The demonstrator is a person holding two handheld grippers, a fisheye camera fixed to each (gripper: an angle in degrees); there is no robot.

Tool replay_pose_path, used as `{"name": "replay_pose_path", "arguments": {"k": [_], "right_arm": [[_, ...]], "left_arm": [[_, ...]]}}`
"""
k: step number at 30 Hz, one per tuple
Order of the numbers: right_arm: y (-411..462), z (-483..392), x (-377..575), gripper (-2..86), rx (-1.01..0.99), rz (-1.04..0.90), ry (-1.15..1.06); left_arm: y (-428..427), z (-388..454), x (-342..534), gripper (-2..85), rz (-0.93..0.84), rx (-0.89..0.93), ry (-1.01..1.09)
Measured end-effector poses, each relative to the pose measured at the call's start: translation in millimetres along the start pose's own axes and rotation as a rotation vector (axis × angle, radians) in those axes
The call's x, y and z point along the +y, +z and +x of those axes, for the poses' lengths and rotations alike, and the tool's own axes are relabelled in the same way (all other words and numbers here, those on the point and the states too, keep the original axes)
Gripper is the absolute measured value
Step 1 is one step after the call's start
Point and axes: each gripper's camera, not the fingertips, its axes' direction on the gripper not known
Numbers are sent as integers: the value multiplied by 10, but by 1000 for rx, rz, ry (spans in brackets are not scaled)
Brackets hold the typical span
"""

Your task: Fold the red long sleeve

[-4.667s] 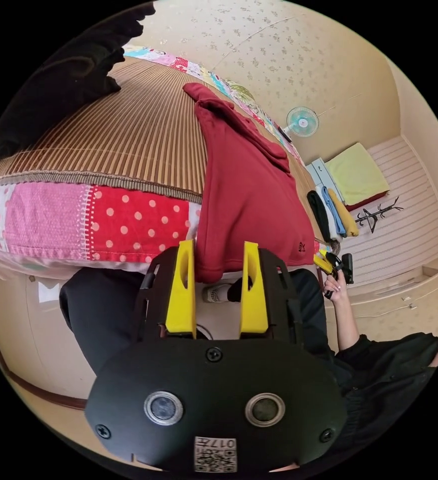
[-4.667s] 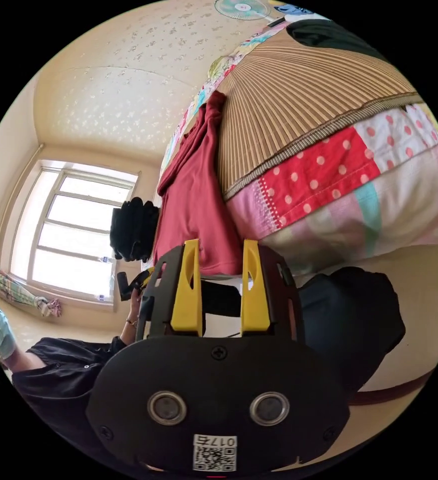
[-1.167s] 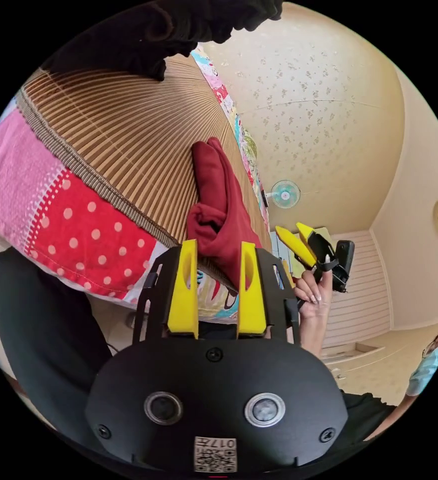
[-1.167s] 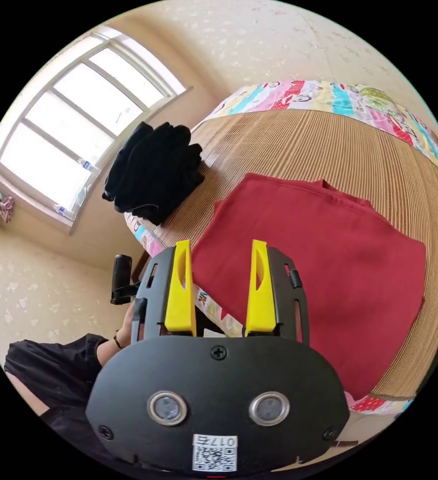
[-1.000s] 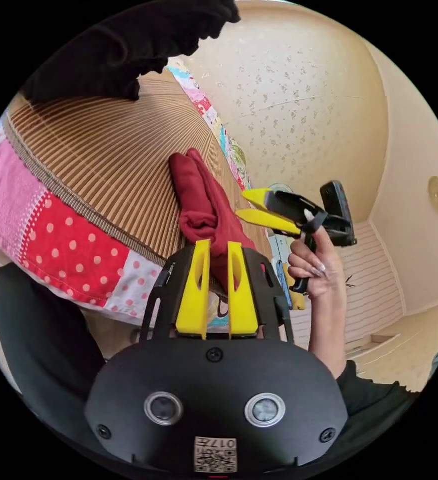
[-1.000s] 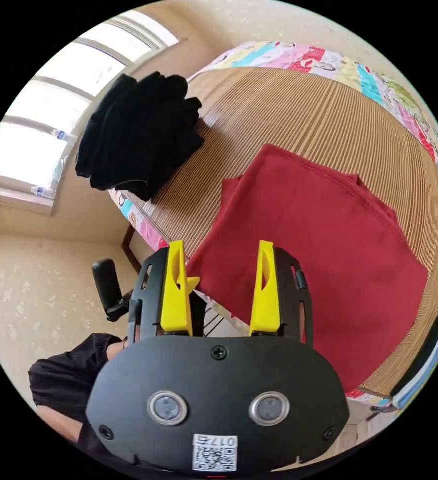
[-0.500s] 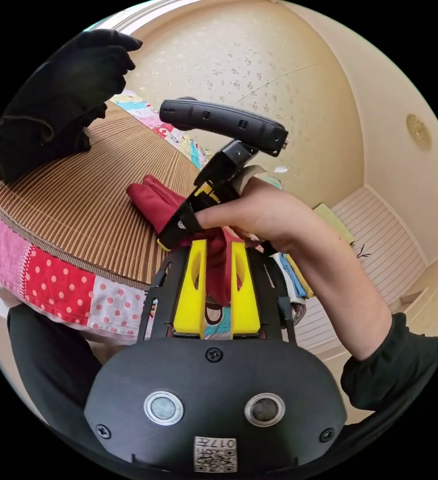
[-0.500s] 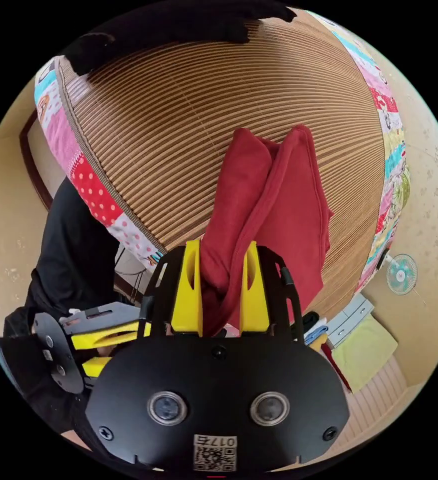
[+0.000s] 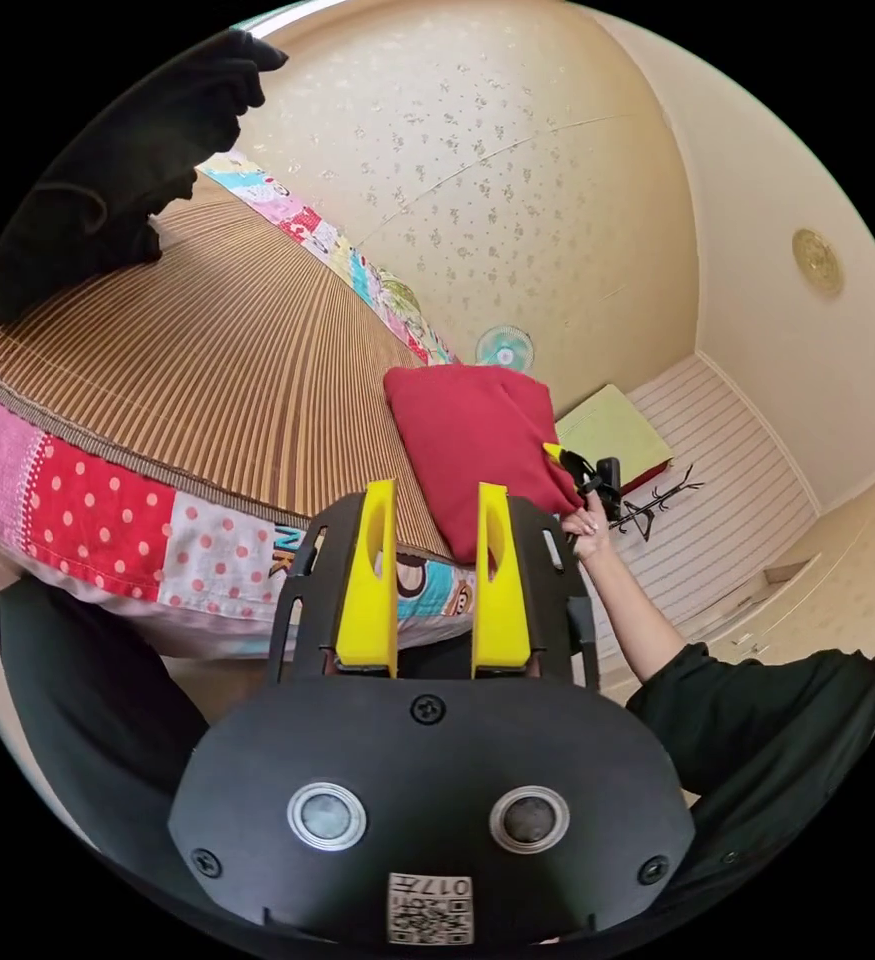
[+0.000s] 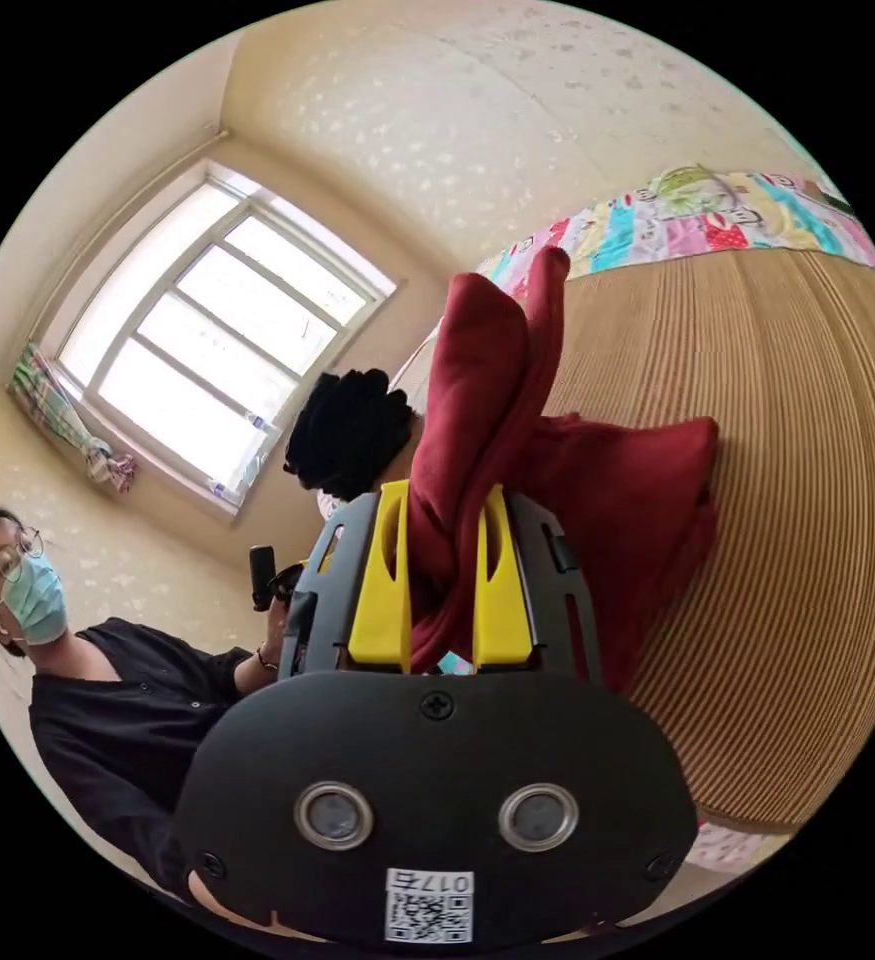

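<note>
Right gripper (image 10: 441,540) is clamped on a bunched edge of the red long sleeve (image 10: 597,490); rest of the folded bundle lies just beyond its jaws on the slatted mat (image 10: 807,500). Left gripper (image 9: 435,540) has jaws apart, nothing in them, garment just ahead of the tips. Fabric looks soft, light, floppy, so grip doubled edges or corners, not mid-panel. Printed tag on each gripper body, too small to read.
</note>
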Motion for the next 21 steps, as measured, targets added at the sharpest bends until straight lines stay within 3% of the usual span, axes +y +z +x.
{"name": "replay_pose_path", "arguments": {"k": [5, 9, 16, 21], "right_arm": [[-327, 892, 769, 130, 132, -48, 235], [-812, 931, 1332, 161, 8, 147, 246], [-1058, 762, 2338, 190, -111, 218, 310], [-912, 800, 2811, 216, -280, 237, 388]], "left_arm": [[556, 64, -44, 131, -152, 61, 12], [911, 118, -190, 149, -219, 90, 28], [1835, -148, -525, 184, -440, 173, -94], [2073, -255, -342, 100, -496, 189, -147]]}}
